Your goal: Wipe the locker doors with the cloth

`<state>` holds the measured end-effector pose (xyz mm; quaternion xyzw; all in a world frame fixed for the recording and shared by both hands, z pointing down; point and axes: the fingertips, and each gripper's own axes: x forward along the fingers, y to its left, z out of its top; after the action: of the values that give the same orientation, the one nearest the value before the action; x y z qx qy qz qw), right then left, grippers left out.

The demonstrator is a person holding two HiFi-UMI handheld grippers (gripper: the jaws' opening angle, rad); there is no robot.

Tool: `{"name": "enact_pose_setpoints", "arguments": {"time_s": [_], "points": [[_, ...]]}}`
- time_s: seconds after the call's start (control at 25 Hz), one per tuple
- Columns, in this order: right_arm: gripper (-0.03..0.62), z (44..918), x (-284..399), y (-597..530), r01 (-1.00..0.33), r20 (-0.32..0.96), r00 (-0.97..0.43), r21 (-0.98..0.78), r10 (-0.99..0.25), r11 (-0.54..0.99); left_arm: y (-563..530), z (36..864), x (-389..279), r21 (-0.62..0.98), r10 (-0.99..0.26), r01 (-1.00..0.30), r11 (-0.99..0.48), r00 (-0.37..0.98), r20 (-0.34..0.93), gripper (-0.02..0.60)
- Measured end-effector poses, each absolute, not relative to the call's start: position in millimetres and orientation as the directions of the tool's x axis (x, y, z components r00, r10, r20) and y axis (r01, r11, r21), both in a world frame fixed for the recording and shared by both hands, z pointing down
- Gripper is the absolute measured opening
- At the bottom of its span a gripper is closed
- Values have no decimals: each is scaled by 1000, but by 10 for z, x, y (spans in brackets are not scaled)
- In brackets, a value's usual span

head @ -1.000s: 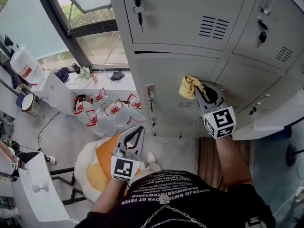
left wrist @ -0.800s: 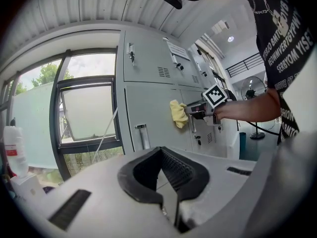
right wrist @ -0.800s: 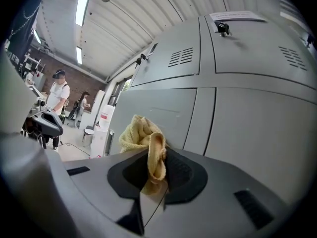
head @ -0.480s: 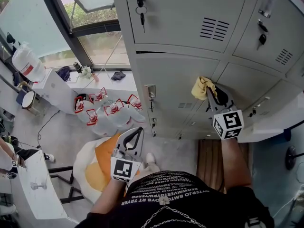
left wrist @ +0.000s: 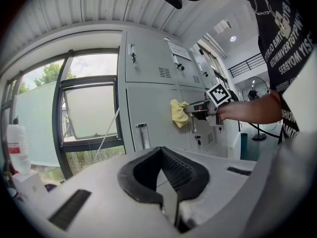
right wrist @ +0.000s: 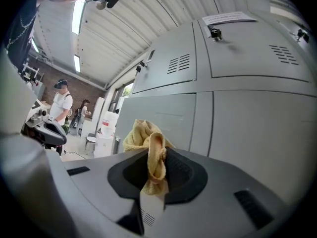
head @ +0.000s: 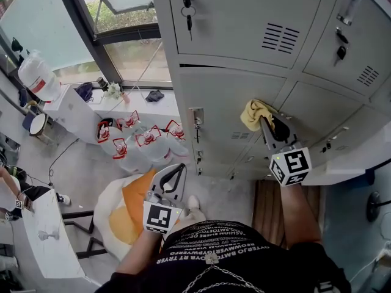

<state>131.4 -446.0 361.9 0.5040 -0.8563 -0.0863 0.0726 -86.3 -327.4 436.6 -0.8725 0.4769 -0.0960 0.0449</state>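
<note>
Grey steel locker bank (head: 232, 17), with a window (head: 122, 35) and a cluttered floor (head: 79, 163) to its left.

- **Yellow cloth** (head: 254, 112): bunched and clenched in the right gripper (head: 264, 122) jaws, lying against a middle-row locker door (head: 226, 102) near its right edge.
- **Left gripper** (head: 176, 174): jaws closed on nothing, held low, well apart from the lockers.
- **Progress, judged:** wiping is under way on this door. No door looks visibly cleaner than another, so the remaining doors probably still need wiping.

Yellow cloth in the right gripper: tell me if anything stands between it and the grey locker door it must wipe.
Nothing visible does. The crumpled yellow cloth, clamped in the right gripper, lies against the grey metal locker door, near its right edge. The door's silver latch sits off to the cloth's left, apart from it.
</note>
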Motion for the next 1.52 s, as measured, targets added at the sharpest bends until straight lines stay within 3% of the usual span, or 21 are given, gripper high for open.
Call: {"name": "enact_pose_setpoints", "arguments": {"time_s": [0.32,0.6,1.28,1.52], "points": [[57,3854,485,-4452,-756,97,-605,243,-790,608,-3288,4333,-925,-180,-844,-825,-536,525,107,5],[57,4053,174,-4653,-740,157,-602,259,-783,621,-3233,4406,-1023,-158,-847,-833,-531,516,127,5],[57,4250,1442,-4664,-866,200,-393,247,-897,435,-3194,4366,-696,-173,-811,-793,-584,572,120,5],[57,4263,1424,-4559,-861,190,-426,215,-885,460,-3146,4385,-628,-165,-812,-796,-583,567,138,5]]}}
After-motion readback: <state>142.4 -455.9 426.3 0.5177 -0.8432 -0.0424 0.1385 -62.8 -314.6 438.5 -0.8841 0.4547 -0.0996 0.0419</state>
